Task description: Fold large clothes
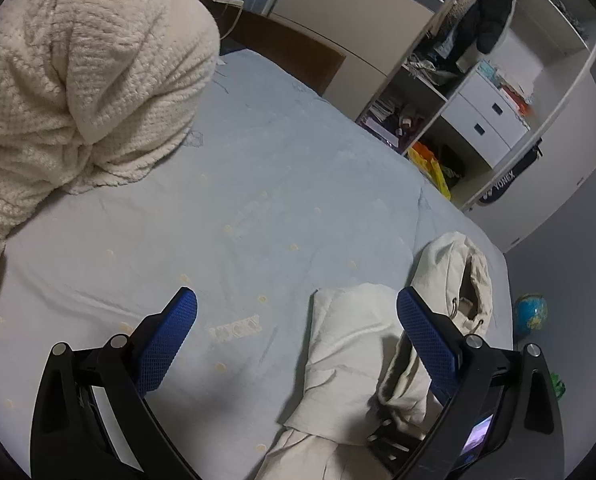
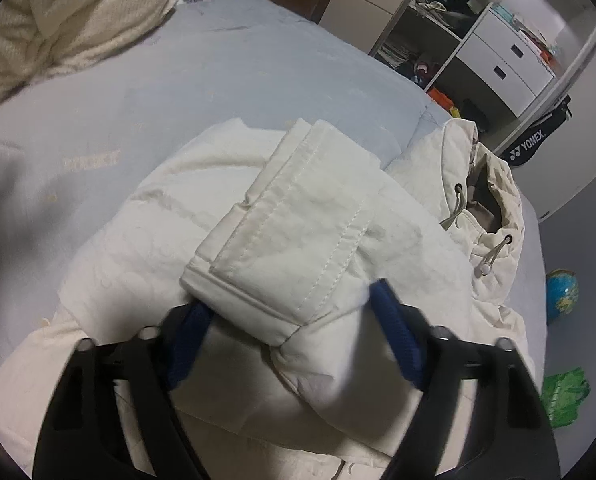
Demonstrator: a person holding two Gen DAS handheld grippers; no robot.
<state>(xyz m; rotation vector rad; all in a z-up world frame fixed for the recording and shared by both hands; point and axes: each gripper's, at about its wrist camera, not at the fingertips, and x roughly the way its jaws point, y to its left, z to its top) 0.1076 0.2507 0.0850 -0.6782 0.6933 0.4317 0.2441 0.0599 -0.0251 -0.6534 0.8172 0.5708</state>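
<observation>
A white padded hooded jacket [image 2: 145, 248] lies on a pale blue bed sheet [image 2: 217, 72], its hood [image 2: 494, 200] toward the bed's right edge. One sleeve [image 2: 289, 232] is folded across the body, cuff toward me. My right gripper [image 2: 287, 308] is spread wide with its blue fingers on either side of the sleeve cuff, which covers their tips. My left gripper [image 1: 298, 304] is open and empty, hovering above the sheet [image 1: 237, 200] to the left of the jacket [image 1: 346, 344]. The right gripper's black body shows at the bottom right of the left wrist view.
A cream knitted blanket [image 1: 77, 80] is heaped at the bed's far left. Beyond the bed's right edge stand white wardrobe shelves [image 1: 478, 92], a racket bag [image 1: 506, 184], a globe [image 2: 562, 292] and a green bag [image 2: 566, 396] on the floor.
</observation>
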